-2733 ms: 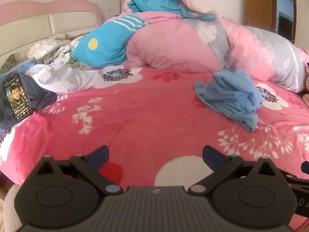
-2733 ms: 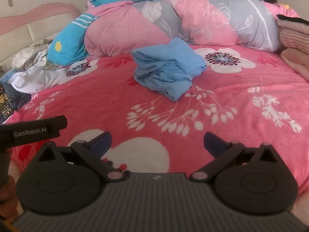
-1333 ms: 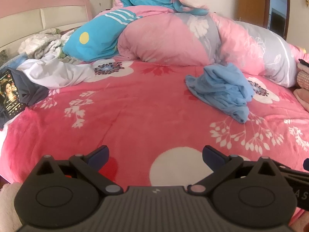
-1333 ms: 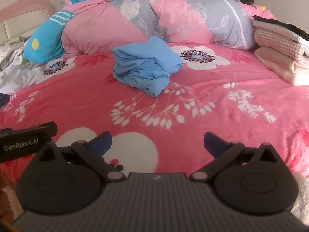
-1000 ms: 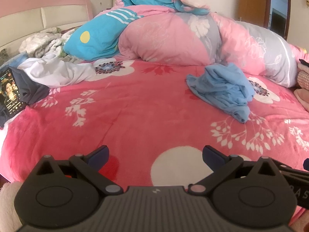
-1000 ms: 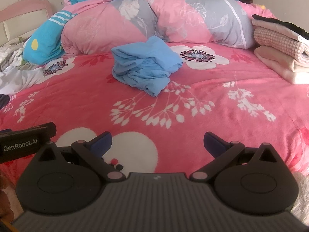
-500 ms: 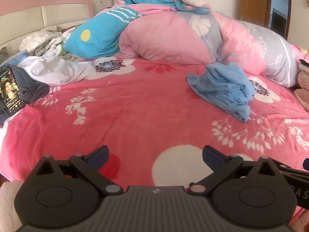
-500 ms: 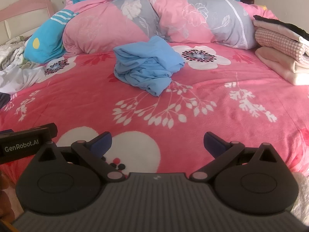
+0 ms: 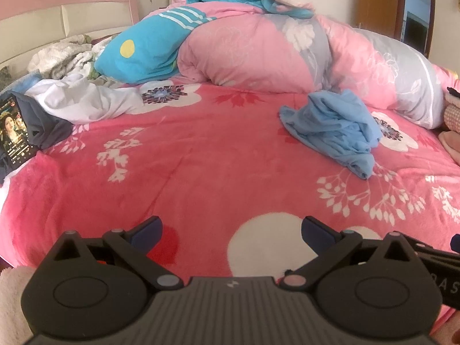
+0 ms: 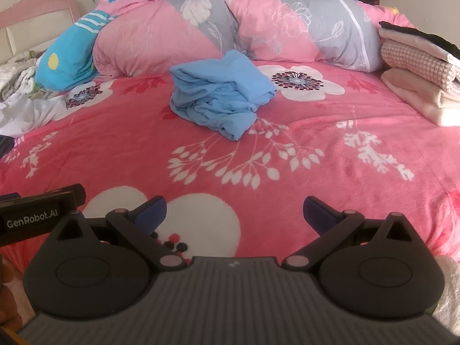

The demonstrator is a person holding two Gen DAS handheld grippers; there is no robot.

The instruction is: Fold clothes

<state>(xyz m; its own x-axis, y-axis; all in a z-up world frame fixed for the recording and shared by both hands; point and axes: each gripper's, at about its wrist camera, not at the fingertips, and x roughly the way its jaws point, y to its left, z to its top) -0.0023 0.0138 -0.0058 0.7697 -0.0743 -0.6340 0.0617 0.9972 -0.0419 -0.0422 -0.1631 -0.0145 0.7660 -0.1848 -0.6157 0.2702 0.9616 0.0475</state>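
On the bed: a crumpled light-blue garment (image 10: 221, 97) lies in a loose heap on the pink flowered blanket (image 10: 258, 158), toward the far half of the bed, just in front of the rolled pink-and-grey quilt (image 10: 230, 26).
Garment look: bunched and deeply creased, with several layers folded over one another; a narrow end points toward the cameras; no sleeve or collar can be told.
Left gripper (image 9: 231, 231): its fingers (image 9: 146, 231) stand wide apart with nothing between them, low over the near edge of the blanket, well short of the garment.
Right gripper (image 10: 234, 211): its fingers (image 10: 151, 210) are likewise spread wide and empty, over a white flower print near the bed's front edge, well apart from the garment.
Left view only: a pink headboard (image 9: 66, 8), a white crumpled cloth (image 9: 83, 100), a dark garment (image 9: 43, 123) and a lit phone screen (image 9: 15, 132) at the bed's left side; the blue garment (image 9: 333, 126) sits right of centre.
Right view only: a stack of folded clothes (image 10: 422, 66) at the bed's right edge, pale pink at the bottom, checked pink above, a black piece on top; the other gripper's black body (image 10: 37, 215) shows at the left margin.
Both views: a turquoise pillow (image 9: 143, 54) with white stripes leans against the quilt.
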